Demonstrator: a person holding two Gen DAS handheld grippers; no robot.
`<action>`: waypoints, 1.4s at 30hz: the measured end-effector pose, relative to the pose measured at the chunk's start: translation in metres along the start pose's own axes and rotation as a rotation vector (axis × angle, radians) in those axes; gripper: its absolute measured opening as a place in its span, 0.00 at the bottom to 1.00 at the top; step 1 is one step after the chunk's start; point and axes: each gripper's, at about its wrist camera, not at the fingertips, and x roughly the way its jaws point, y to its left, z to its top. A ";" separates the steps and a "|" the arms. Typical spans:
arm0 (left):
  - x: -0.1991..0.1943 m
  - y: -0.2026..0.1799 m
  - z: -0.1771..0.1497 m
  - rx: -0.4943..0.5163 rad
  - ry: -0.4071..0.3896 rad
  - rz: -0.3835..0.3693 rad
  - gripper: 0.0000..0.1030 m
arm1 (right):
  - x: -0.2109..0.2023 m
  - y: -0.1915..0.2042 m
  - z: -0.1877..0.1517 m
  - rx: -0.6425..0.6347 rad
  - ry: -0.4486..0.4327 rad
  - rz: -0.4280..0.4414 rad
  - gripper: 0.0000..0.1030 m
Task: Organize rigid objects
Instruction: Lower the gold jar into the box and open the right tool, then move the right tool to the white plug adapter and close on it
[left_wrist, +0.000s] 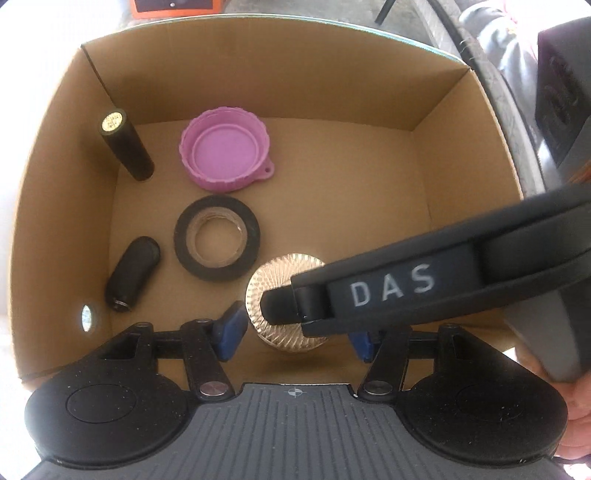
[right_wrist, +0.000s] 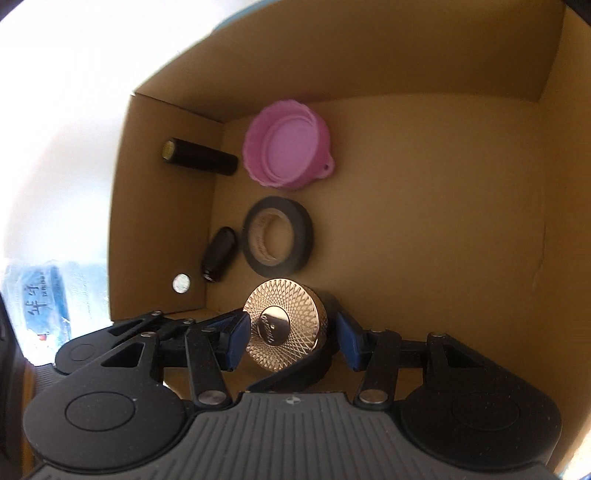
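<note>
— Where's the gold cap (right_wrist: 282, 325)?
— Near end of the cardboard box (left_wrist: 258, 85), between both grippers' pads.
— Jaws?
— Right gripper (right_wrist: 291, 332) seems released; left gripper (left_wrist: 295, 332) also spread, though partly hidden. Tape roll (left_wrist: 217, 238) lies beyond.

Bright, overexposed daylight washes out the left side. An orange-framed dark object (left_wrist: 173, 5) sits at the far edge. A blue printed plastic packet (right_wrist: 44, 295) lies at left.

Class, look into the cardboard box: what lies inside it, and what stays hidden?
Inside the cardboard box: black tube, pink lid, tape roll, small dark bottle and gold cap. The grippers cover the floor beneath the cap.
</note>
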 end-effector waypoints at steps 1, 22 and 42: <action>0.000 -0.001 -0.001 0.003 -0.002 0.001 0.57 | 0.002 -0.002 -0.001 0.007 0.005 0.000 0.53; -0.070 -0.029 -0.047 0.184 -0.317 0.011 0.75 | -0.109 -0.014 -0.074 0.131 -0.420 0.085 0.53; -0.061 -0.034 -0.156 0.384 -0.318 0.022 0.74 | -0.055 -0.015 -0.192 0.323 -0.450 0.054 0.53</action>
